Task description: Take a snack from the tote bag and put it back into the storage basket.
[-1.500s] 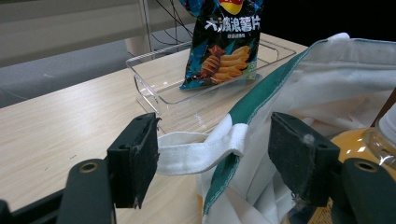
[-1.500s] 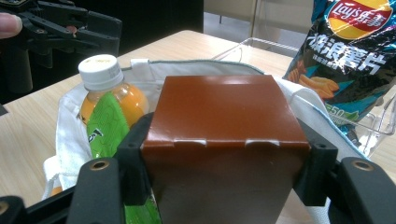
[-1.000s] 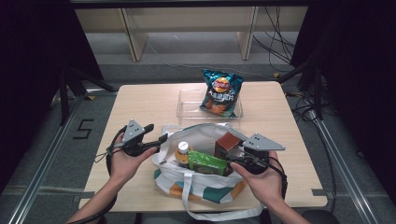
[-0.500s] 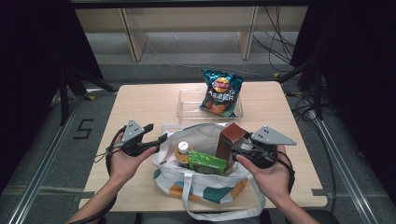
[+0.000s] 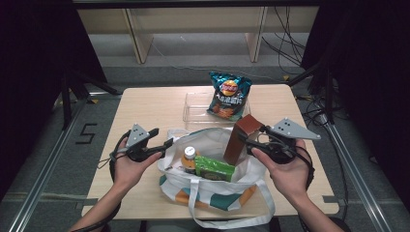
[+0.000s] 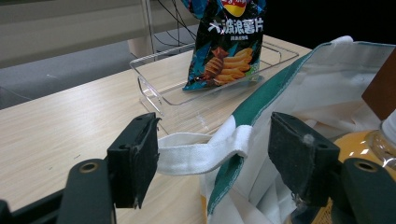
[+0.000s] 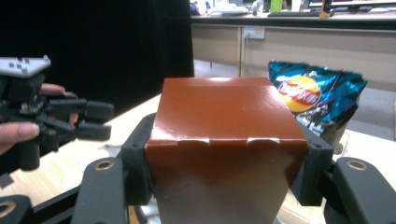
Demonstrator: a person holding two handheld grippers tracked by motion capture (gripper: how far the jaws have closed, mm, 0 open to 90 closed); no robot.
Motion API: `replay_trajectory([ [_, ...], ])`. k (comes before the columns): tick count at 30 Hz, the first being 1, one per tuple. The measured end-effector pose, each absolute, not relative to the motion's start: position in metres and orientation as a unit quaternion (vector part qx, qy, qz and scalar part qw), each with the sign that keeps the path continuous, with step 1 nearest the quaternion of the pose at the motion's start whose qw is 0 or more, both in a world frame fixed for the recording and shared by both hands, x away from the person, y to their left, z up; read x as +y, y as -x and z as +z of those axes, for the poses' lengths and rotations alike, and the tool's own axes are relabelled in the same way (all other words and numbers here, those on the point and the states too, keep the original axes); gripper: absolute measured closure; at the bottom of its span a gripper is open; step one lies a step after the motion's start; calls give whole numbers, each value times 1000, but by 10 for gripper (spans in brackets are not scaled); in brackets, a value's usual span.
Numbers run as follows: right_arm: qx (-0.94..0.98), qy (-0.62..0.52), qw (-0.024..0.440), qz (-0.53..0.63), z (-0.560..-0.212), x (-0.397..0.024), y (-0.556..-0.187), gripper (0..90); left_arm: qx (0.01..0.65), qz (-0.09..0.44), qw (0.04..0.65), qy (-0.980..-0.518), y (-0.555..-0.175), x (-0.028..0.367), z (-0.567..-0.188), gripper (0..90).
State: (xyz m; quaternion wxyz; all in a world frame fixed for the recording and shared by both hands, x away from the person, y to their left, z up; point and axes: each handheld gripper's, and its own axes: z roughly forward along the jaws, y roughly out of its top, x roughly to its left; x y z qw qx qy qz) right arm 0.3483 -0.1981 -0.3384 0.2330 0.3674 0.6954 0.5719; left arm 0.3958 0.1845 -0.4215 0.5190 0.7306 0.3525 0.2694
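chip bag [image 5: 229, 99] upright in clear tray [image 5: 193, 108] | orange-capped bottle [image 5: 189, 157] beside green packet [image 5: 212, 167] | wooden table [image 5: 145, 104] underneath

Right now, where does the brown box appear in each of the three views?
High view: the brown box is right of centre, tilted above the tote bag, between the jaws of the right tool.
Left gripper view: a brown sliver at the right edge, behind the bag's rim.
Right gripper view: it sits centre, clamped between the jaws.
Shared landmark: the chip bag.
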Motion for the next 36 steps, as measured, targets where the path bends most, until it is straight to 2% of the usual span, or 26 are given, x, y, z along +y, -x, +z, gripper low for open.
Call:
replay_trajectory([
  [36, 658, -371, 282, 592, -278, -215, -371, 394, 352, 270, 522, -729, -397, 185, -422, 325],
])
